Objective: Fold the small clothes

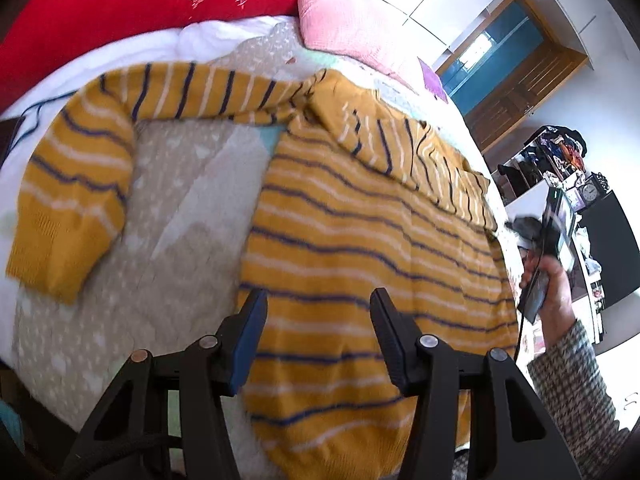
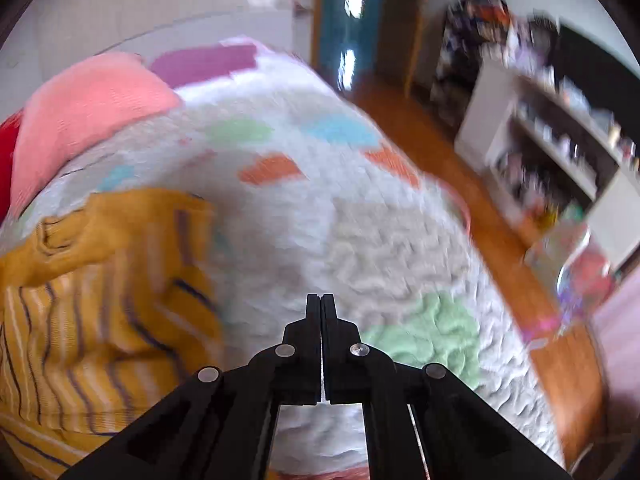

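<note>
The yellow striped sweater (image 1: 360,248) lay flat on the bed (image 1: 180,208), one sleeve (image 1: 72,184) spread far to the left, the other folded over the chest. The left gripper (image 1: 318,336) hung with its fingers apart above the near hem, holding nothing. The right gripper (image 2: 321,304) was closed on nothing, off to the right over the quilt. A grip on only the top layer might drag the sweater crooked, and the loose folded sleeve could slip open.

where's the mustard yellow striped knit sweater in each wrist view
Left wrist: the mustard yellow striped knit sweater fills the centre and right, one sleeve stretched out to the left.
Right wrist: it sits bunched at the lower left, left of the shut right gripper.
Shared landmark: the pink pillow beyond the sweater.
</note>
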The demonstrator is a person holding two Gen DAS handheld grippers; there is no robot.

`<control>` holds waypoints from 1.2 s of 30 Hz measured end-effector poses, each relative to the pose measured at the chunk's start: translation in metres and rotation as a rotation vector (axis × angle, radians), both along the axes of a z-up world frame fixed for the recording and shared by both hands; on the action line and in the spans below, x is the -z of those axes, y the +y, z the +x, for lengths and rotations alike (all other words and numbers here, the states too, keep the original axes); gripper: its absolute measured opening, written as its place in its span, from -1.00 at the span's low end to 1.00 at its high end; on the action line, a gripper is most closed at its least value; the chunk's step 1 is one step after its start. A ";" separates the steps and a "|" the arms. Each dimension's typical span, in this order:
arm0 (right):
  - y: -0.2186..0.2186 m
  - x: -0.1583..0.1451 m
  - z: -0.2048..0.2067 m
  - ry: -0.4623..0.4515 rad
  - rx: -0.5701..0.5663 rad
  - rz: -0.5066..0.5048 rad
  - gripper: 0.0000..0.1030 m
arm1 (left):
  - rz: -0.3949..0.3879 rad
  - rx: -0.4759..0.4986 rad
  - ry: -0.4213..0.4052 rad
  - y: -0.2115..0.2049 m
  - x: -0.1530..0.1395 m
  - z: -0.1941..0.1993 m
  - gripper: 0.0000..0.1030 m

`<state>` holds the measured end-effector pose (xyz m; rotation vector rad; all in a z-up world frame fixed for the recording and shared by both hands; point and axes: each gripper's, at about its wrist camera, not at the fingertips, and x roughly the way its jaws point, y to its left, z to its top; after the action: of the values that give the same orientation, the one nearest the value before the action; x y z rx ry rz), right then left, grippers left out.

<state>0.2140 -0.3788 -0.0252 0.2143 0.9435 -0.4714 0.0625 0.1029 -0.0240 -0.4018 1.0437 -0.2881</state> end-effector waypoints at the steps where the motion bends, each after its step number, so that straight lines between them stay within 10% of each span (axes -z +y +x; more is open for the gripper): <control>1: -0.010 0.001 -0.006 -0.009 0.027 0.030 -1.00 | -0.001 -0.003 0.000 -0.002 -0.001 0.005 0.02; 12: 0.041 -0.040 -0.013 -0.188 -0.236 0.248 -0.38 | 0.003 -0.013 -0.045 -0.029 -0.012 0.078 0.12; 20: 0.105 0.010 0.045 -0.037 -0.407 0.487 -0.39 | 0.090 -0.014 0.050 -0.067 0.025 0.203 0.12; 24: 0.088 0.026 0.049 -0.037 -0.330 0.372 -0.77 | 0.106 -0.055 0.077 -0.059 0.044 0.221 0.11; 36: 0.052 -0.013 -0.013 -0.110 -0.180 0.223 -0.66 | 0.231 -0.154 0.065 -0.019 0.029 0.174 0.11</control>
<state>0.2013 -0.3269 -0.0117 0.3502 0.8974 -0.1868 0.2368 0.0842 -0.0531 -0.2819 1.0894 -0.0163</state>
